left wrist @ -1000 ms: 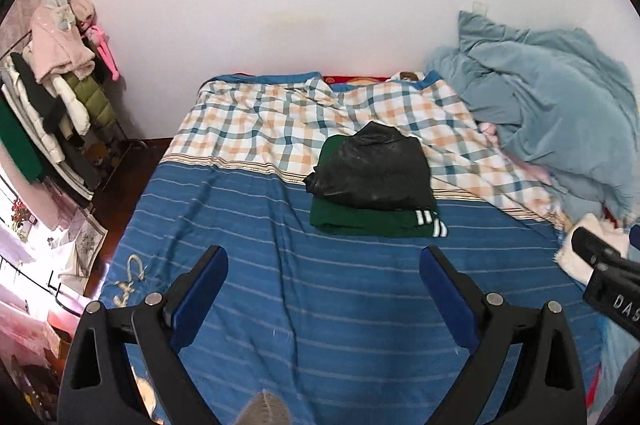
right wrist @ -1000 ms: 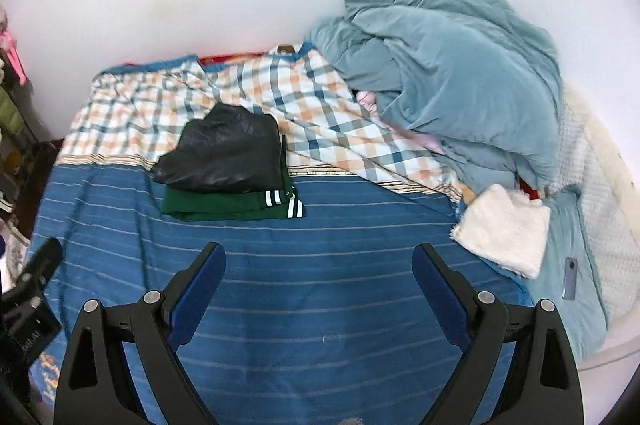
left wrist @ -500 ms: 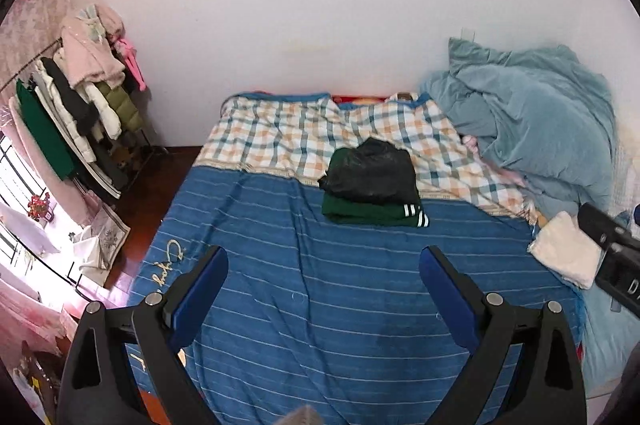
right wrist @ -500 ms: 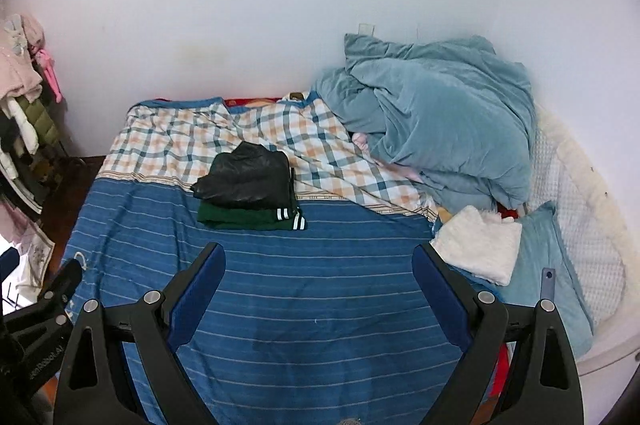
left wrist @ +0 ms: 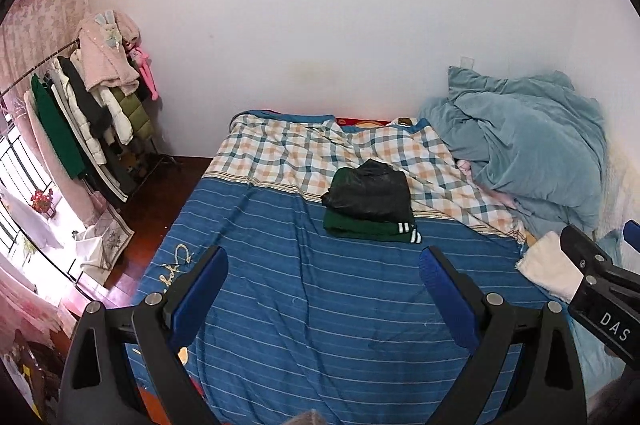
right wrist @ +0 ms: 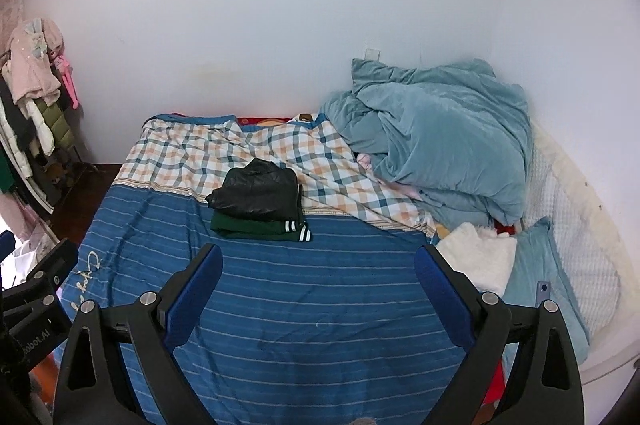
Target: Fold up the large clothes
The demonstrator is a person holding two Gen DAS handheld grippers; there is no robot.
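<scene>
A folded black jacket lies on top of a folded green garment with white stripes in the middle of the bed; the same black jacket and green garment show in the right wrist view. My left gripper is open and empty, held well back above the near end of the bed. My right gripper is open and empty too, equally far back. The right gripper's body shows at the right edge of the left wrist view.
The bed has a blue striped sheet and a plaid cover. A rumpled teal duvet is heaped at the right, with a white folded cloth and a teal pillow. A clothes rack stands at the left by the wall.
Both grippers have pulled back and up from the bed, so the folded stack looks smaller and farther. More floor, rack and wall are in view. Both jaws stay open.
</scene>
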